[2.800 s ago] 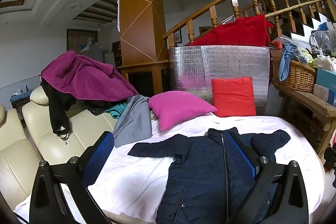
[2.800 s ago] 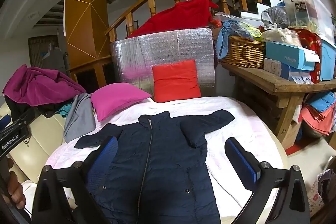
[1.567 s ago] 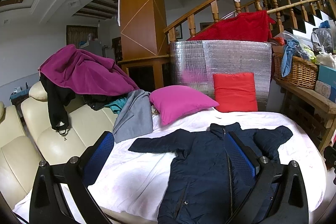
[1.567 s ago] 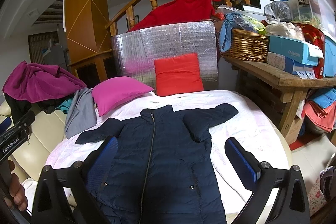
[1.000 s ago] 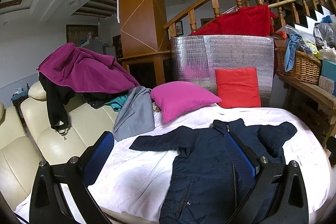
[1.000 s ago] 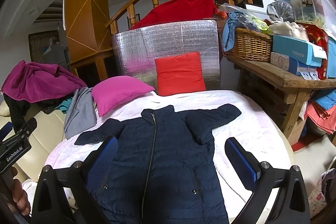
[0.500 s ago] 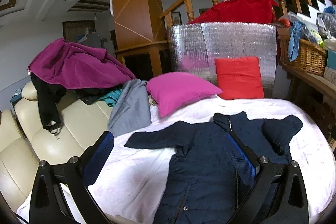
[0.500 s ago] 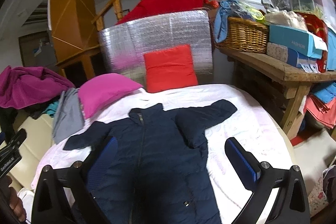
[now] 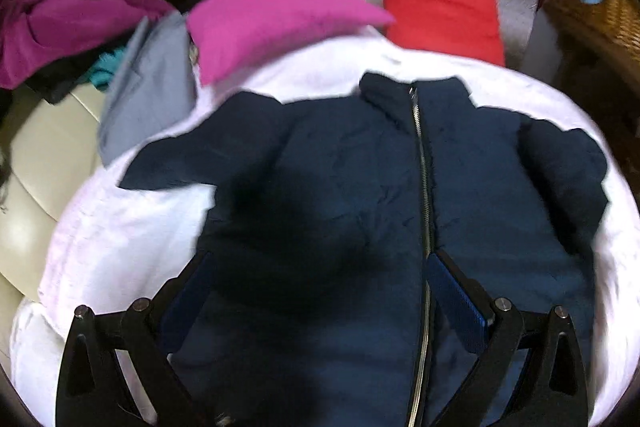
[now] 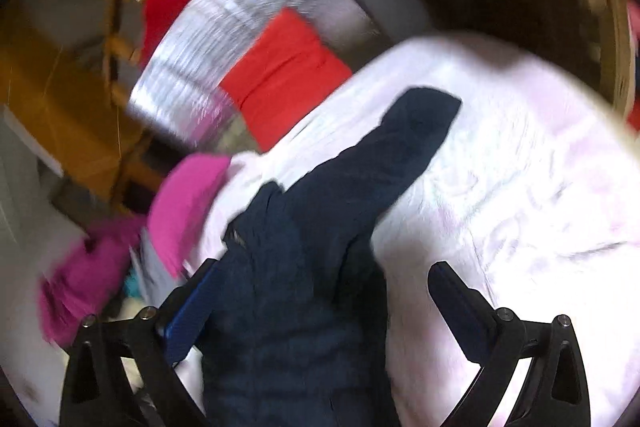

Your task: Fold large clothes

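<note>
Navy puffer jacket — zipped, front up, flat on the white sheet, sleeves spread outward

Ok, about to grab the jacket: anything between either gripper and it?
Nothing visible. The left gripper and right gripper are both open directly over the navy jacket, which lies uncovered on the white sheet.

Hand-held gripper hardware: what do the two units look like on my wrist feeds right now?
Both match. The left hand-held gripper and the right hand-held gripper have black angular finger arms with triangular cut-outs and silver pivot bolts, and flat blue pads on the fingers. No cables, markings or sleeves show in either view.
</note>
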The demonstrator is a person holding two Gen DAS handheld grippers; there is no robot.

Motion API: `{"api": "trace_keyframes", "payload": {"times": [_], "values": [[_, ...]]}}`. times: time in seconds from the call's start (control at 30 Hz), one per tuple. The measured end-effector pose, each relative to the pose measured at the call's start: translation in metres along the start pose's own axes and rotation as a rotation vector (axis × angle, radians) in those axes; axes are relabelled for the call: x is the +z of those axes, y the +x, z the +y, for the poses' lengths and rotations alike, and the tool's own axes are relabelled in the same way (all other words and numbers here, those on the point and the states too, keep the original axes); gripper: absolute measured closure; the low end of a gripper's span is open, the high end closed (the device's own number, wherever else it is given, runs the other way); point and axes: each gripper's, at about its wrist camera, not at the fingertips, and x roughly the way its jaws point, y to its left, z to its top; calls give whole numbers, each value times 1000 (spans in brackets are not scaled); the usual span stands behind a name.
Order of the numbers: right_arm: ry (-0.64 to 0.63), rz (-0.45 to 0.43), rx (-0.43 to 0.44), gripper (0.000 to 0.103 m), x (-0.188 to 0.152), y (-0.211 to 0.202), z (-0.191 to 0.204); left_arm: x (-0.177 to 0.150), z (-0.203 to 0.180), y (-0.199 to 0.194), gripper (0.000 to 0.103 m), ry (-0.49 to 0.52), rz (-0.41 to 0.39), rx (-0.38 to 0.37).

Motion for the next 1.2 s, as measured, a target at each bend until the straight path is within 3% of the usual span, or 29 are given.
{"api": "trace_keyframes", "payload": {"times": [0.2,0.4,0.5,0.57,0.63,0.7,0.77,0.87,1.0,1.2], "values": [[171,8,17,9,52,64,-50,19,-12,53,0,-45,3,34],[186,28,-120,26,86,135,-70,20,-6,76,0,-10,-24,83],[248,12,-187,29,98,155,-85,25,2,70,0,-6,-62,111],[266,-5,-184,30,99,162,-93,29,7,67,0,-15,-84,115],[244,-21,-186,39,101,165,-91,32,10,66,0,-26,-96,112],[246,-11,-187,68,104,174,-93,34,11,67,0,-30,-97,115],[243,-19,-177,79,104,175,-92,34,11,69,0,-34,-88,112],[188,-64,-129,84,100,161,-72,37,14,70,0,-48,-90,120],[12,-105,-49,84,84,128,-2,43,30,62,0,-90,-122,138],[-179,-65,104,84,21,106,105,53,66,53,0,-156,-159,196]]}}
